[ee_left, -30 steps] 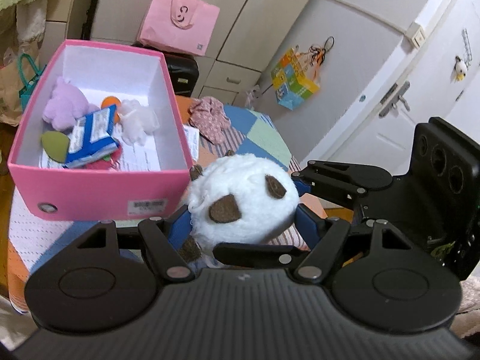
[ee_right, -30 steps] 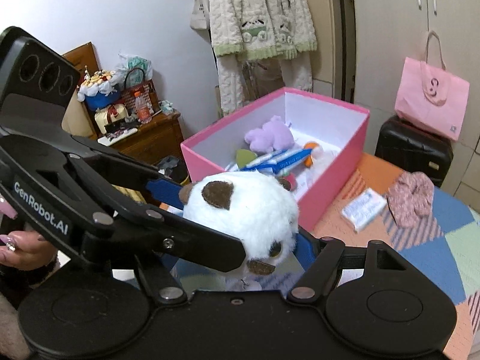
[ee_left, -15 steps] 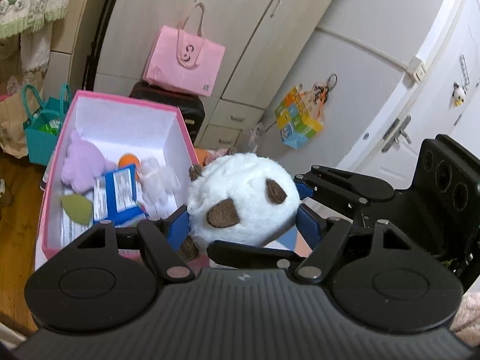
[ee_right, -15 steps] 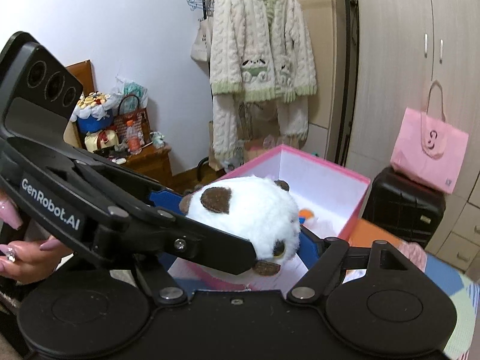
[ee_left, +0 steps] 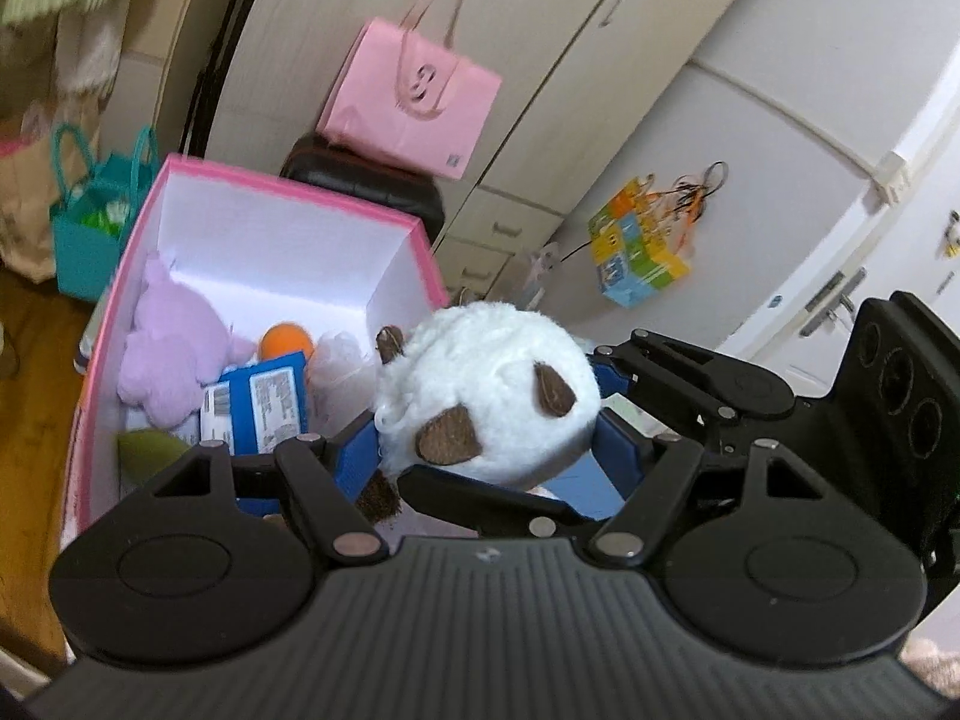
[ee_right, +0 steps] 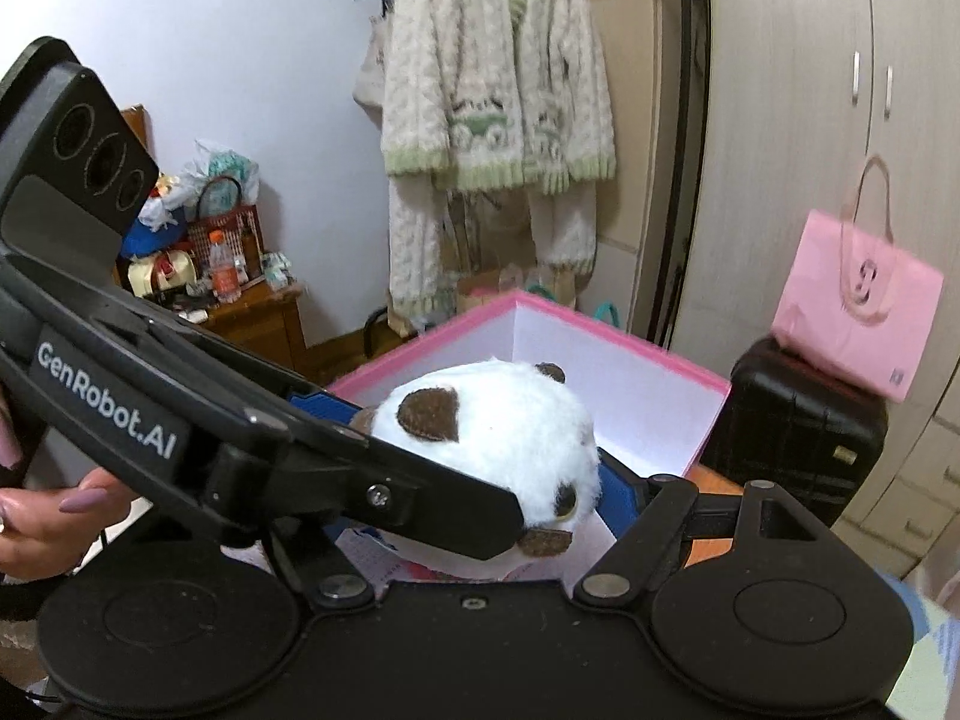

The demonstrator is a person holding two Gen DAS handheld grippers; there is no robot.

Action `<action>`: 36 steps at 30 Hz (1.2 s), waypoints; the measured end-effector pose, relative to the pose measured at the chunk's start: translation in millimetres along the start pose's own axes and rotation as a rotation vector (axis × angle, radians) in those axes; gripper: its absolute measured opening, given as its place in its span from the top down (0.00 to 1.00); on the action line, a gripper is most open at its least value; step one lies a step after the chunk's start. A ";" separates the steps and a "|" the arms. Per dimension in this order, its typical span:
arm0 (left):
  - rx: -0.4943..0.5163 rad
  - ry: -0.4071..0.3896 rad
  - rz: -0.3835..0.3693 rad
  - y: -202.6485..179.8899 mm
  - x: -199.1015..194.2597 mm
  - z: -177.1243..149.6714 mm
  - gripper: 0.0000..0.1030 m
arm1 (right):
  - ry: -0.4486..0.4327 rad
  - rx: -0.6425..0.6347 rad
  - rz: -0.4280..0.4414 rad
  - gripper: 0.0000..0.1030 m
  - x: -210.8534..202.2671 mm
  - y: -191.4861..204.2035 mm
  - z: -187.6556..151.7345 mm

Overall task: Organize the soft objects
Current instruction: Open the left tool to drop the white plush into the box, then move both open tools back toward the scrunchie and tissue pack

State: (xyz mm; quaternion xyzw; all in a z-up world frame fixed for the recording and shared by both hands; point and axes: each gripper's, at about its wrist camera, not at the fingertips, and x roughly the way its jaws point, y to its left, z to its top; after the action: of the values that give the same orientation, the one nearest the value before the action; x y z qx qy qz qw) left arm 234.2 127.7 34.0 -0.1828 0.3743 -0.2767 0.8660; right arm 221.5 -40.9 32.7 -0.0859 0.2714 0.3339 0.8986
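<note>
Both hand-held grippers hold one white plush toy [ee_left: 486, 390] together, a round soft head with brown patches. The left hand-held gripper [ee_left: 480, 420] presses its blue pads on the two sides of the toy, and the right hand-held gripper [ee_right: 480, 468] does the same from its own side, so each one is closed on the toy at a middle width.

In the left wrist view the toy is in the air, at the near right corner of an open pink box [ee_left: 288, 186] with white inner walls. In the box lie a purple plush animal [ee_left: 174, 354], an orange ball [ee_left: 288, 343], a blue packet [ee_left: 264, 402] and a green piece [ee_left: 150, 450].

In the right wrist view the toy covers the front part of the box, and a hand [ee_right: 54, 510] with painted nails holds the other gripper at the left edge.

Behind the box a pink bag [ee_left: 414, 102] sits on a black suitcase [ee_right: 798, 420] next to the cupboards. A knitted cardigan [ee_right: 498, 90] hangs on the wall, and a teal bag [ee_left: 96, 222] stands on the floor beside the box.
</note>
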 end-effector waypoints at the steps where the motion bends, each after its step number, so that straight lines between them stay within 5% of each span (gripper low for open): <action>1: -0.013 0.010 0.004 5.2 6.1 -0.1 0.29 | 0.016 0.011 0.006 0.20 7.2 -4.0 -1.5; 11: -0.066 0.062 0.054 33.0 37.3 -3.7 0.29 | 0.109 -0.014 0.017 0.20 47.4 -13.8 -13.4; 18: 0.008 -0.012 0.231 23.6 29.8 -8.5 0.27 | 0.115 -0.045 -0.032 0.19 45.0 -9.8 -15.2; 36: 0.209 -0.037 0.242 -44.3 -40.6 -38.7 0.26 | 0.058 -0.054 -0.042 0.18 -34.8 8.7 -28.8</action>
State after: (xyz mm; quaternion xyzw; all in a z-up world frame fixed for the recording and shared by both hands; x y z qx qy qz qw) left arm 167.0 113.9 54.1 -0.0504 0.3465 -0.2042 0.9141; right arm 181.6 -63.2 27.7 -0.1255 0.2866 0.3195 0.8945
